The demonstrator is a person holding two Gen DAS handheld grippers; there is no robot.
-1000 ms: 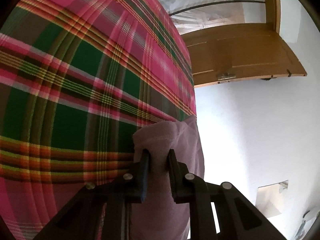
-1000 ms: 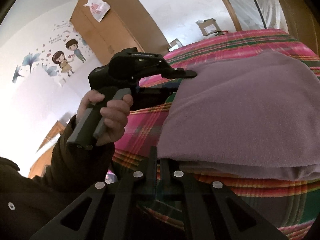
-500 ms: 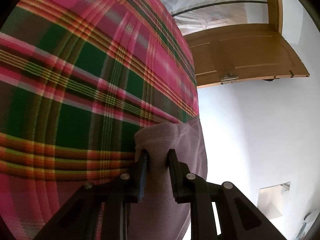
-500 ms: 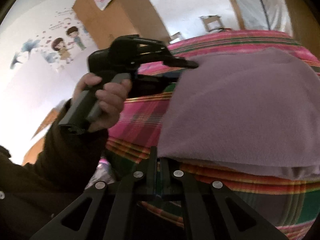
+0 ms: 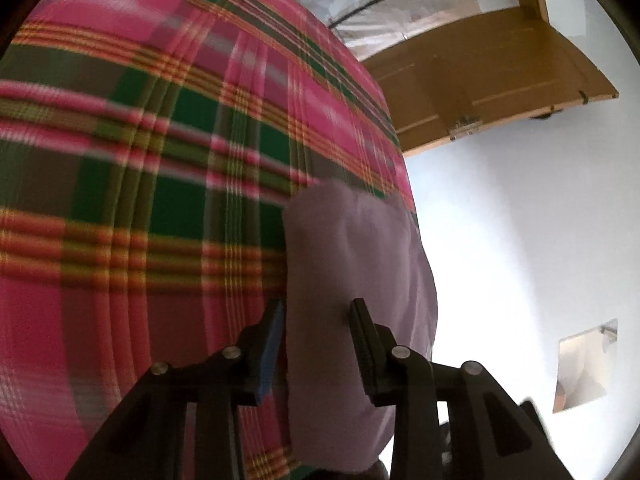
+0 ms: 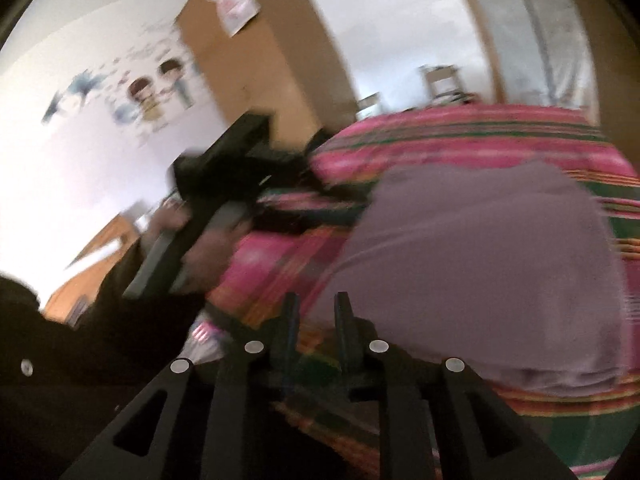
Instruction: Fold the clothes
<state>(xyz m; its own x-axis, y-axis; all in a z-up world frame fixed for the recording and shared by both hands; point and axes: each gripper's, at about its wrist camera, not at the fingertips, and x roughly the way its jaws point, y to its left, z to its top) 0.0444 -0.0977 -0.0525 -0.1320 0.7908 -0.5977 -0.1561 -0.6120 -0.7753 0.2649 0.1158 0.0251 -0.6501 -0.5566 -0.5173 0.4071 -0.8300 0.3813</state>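
A bed [image 5: 168,152] covered in a plaid sheet of pink, green and orange bands carries the things. On it lies a folded mauve garment [image 6: 480,264], flat and in layers near the bed's edge. The blur may hide small creases; its upper surface looks smooth, and its end reaches the sheet's border.

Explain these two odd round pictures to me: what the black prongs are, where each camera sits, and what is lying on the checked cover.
A person holds a two-finger gripper in each hand; a fisheye camera on each looks along its fingers. One picture is from the left gripper, the other from the right gripper, which also shows the hand carrying the left tool. On the plaid bedspread lies a folded mauve garment. Both sets of jaws are opening: the garment's edge sits between the left fingers, apparently ungripped; nothing is clearly between the right ones.
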